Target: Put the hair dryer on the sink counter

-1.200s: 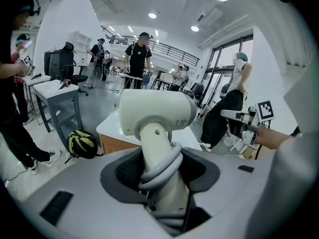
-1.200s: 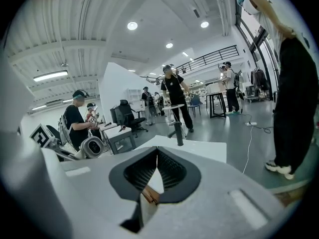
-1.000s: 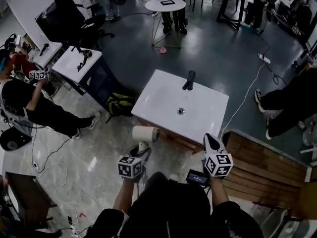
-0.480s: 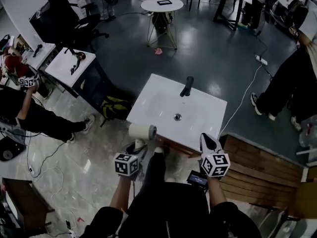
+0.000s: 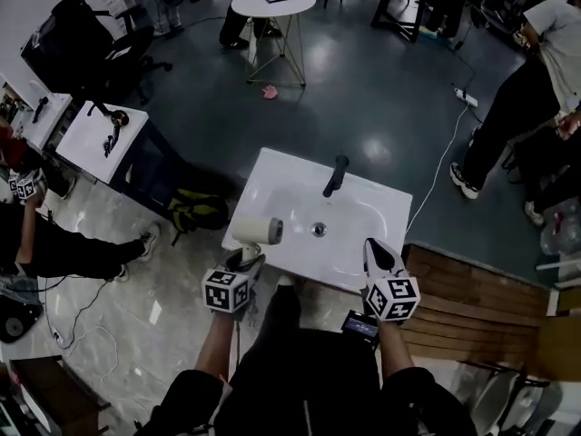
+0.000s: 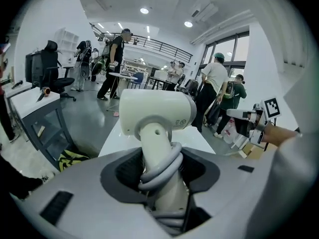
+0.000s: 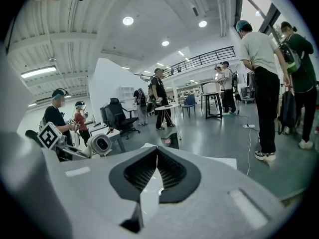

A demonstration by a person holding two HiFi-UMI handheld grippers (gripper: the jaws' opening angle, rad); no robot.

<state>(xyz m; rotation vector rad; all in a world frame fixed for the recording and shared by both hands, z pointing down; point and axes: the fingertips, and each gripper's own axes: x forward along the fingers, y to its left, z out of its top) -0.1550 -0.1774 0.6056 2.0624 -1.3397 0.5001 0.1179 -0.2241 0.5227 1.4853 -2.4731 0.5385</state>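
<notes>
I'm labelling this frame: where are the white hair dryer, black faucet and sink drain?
white plastic hair dryer (image 5: 257, 231): head view, on its barrel.
black faucet (image 5: 334, 176): head view, mid-spout.
round metal sink drain (image 5: 318, 230): head view, its centre.

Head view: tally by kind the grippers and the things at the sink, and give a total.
Grippers: 2, left gripper and right gripper
Hair dryer: 1
Faucet: 1
Sink counter: 1
Total: 5

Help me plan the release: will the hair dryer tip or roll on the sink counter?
The hair dryer likely tips if stood up: big head on a slim handle. Laid down, its round barrel may roll slightly. The cord coiled round the handle might slip loose.
</notes>
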